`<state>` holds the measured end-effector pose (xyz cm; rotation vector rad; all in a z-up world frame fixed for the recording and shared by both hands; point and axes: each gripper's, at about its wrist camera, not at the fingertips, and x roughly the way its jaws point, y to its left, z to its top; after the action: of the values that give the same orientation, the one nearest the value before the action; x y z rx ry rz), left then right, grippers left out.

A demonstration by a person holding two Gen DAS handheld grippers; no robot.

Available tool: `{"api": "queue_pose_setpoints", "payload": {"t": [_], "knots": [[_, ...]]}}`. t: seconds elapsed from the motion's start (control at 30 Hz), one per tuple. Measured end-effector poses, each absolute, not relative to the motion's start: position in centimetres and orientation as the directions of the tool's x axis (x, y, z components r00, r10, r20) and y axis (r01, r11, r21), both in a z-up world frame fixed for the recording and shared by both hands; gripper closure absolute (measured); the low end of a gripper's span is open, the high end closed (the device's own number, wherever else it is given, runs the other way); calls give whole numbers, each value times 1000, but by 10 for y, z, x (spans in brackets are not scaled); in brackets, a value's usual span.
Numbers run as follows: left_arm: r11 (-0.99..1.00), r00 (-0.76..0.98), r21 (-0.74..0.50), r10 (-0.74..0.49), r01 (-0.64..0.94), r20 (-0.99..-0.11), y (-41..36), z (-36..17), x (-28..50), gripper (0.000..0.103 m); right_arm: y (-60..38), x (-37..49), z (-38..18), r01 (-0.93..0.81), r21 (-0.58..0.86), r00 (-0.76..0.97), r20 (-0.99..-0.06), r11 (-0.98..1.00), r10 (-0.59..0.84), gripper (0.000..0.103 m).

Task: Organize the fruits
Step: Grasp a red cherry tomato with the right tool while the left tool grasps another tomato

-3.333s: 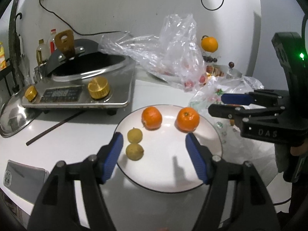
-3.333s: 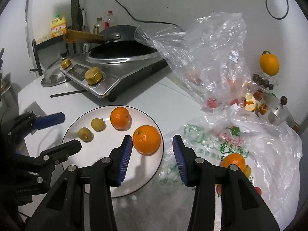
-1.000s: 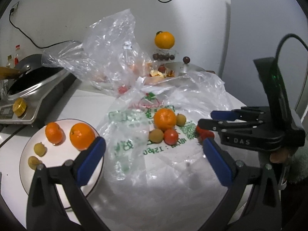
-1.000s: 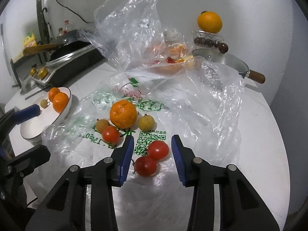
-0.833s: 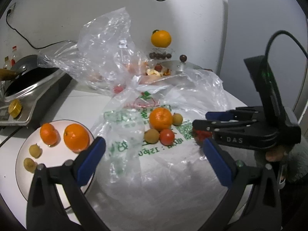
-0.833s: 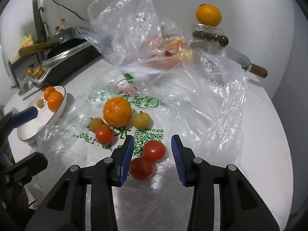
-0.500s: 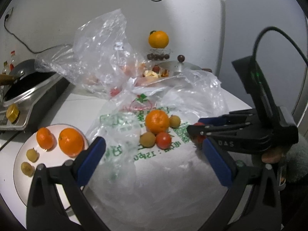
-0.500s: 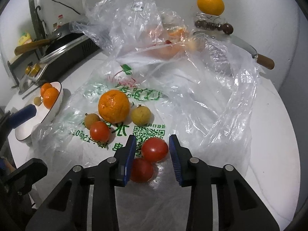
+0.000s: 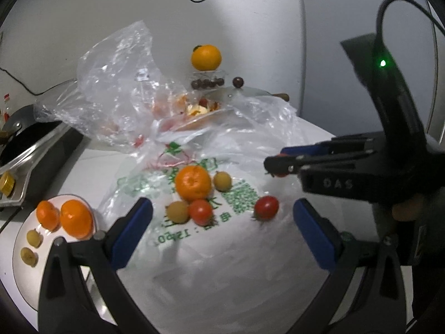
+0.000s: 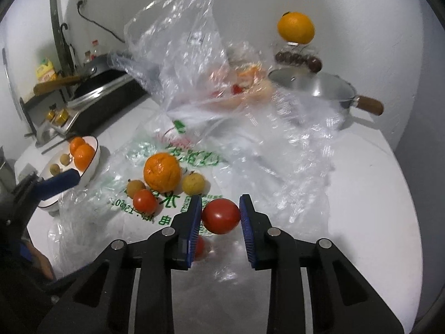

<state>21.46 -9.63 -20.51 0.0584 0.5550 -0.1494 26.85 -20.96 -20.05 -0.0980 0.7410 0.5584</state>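
The right tool (image 10: 220, 216) is clamped on a red tomato (image 10: 220, 216), its 2 blue pads pressing the fruit's left and right flanks. In the left wrist view the tomato shows only as a red sliver at the tip of that tool (image 9: 281, 164), which appears to sit above the bag rather than on it, so the fruit is probably lifted clear; I judge it is meant for the plate. The side-on hold makes sense for a smooth round fruit that would roll away if pushed from above.

The left tool (image 9: 222, 231) stands wide open and holds nothing, hovering low over the printed plastic bag (image 9: 194, 222), perhaps ready to steady the film or take the next fruit.

Just under the right tool a second tomato (image 9: 266, 208) lies on the bag, partly hidden behind the left pad in the right wrist view. Further out sit a third tomato (image 10: 144, 201), a large orange (image 10: 162, 172) and 2 small yellowish fruits (image 10: 193, 183), bunched together and touching, likely because the slack film lets them roll into one dip.

At the left edge of the desk (image 10: 375, 194) the white plate (image 10: 93, 154) already carries 2 oranges (image 9: 76, 217) and 2 small yellow fruits (image 9: 34, 238), grouped by kind. Sorting is underway, with most of the bag's fruit yet to go.
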Motion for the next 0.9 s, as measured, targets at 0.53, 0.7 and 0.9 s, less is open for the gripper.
{"api": "queue_pose_setpoints", "payload": {"t": [0.53, 0.7, 0.9], "knots": [[972, 742, 21, -166, 235, -650, -130, -224, 253, 47, -249, 270, -203, -505, 142, 615, -633, 852, 470, 73], [966, 700, 32, -163, 256, -695, -137, -232, 265, 58, -255, 274, -205, -502, 159, 614, -628, 850, 479, 73], [956, 647, 38, -167, 290, -744, -146, -240, 274, 65, -258, 275, -207, -505, 169, 608, -626, 847, 488, 73]]}}
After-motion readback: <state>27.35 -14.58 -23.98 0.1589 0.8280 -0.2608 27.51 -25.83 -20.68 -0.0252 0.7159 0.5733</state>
